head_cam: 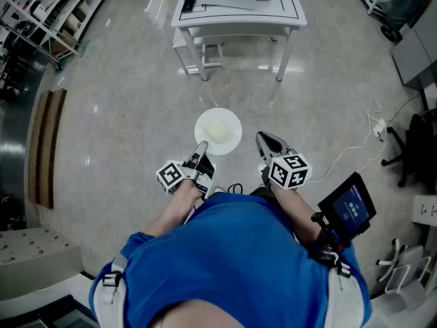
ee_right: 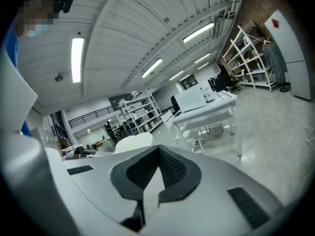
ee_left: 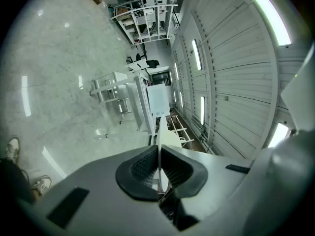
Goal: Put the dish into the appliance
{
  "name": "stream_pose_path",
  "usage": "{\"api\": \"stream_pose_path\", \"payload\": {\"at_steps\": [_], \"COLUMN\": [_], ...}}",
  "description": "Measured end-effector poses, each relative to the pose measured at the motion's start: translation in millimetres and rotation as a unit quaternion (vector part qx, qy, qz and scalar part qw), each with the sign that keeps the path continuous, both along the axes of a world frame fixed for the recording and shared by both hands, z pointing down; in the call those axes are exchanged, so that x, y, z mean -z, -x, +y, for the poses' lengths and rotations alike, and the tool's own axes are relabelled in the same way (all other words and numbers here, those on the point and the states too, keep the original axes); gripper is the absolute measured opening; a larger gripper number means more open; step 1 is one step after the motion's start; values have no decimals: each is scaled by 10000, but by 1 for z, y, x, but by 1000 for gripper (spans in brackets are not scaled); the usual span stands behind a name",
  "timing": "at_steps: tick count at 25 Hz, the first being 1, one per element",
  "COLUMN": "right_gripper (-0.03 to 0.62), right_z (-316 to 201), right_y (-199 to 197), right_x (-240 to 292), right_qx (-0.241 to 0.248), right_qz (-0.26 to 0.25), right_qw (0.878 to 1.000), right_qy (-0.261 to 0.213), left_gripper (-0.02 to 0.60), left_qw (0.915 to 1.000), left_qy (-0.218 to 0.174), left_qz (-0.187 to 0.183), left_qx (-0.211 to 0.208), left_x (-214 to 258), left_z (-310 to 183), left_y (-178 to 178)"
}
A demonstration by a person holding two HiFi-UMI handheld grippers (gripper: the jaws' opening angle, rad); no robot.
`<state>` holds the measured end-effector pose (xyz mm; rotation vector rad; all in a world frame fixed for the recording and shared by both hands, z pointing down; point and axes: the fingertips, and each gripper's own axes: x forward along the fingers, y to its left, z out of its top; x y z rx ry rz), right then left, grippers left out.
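A round white dish (head_cam: 218, 130) is held out level over the floor in front of me. My left gripper (head_cam: 202, 149) is shut on its near rim. In the left gripper view the dish (ee_left: 159, 134) shows edge-on, pinched between the black pads. My right gripper (head_cam: 268, 142) hangs beside the dish on the right, shut with nothing in it; its pads (ee_right: 170, 168) meet, and the dish (ee_right: 133, 142) shows to its left. A white box-shaped appliance (ee_right: 197, 96) stands on a white table (head_cam: 235, 16) ahead, some way off.
A white stool (head_cam: 194, 50) stands under the table. Shelving racks (head_cam: 48, 9) line the left, and wooden planks (head_cam: 46, 145) lie on the floor there. A white cable (head_cam: 355, 145) runs across the floor at right, near an office chair (head_cam: 410, 149). A small screen (head_cam: 348, 207) hangs at my right hip.
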<state>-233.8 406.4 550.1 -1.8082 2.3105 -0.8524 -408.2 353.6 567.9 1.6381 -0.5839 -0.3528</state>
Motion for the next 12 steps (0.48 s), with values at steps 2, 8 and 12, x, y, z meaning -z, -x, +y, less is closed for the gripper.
{"api": "stream_pose_path", "payload": {"at_steps": [2, 8, 12], "right_gripper": [1, 2, 2], "right_z": [-1, 0, 6], "right_y": [-1, -4, -9], "right_x": [0, -2, -4], "right_qx": [11, -3, -3], "right_qz": [12, 42, 65], "right_qw": [10000, 10000, 10000], "right_qy": [-1, 13, -8], "left_gripper": [17, 17, 17], "left_qw": [10000, 9999, 10000], "left_qy": [5, 88, 2], "left_qz": [-18, -36, 13], "left_qx": [7, 48, 50], "left_x": [-1, -5, -1], "left_z": [-1, 0, 5], "left_y": [0, 0, -8]}}
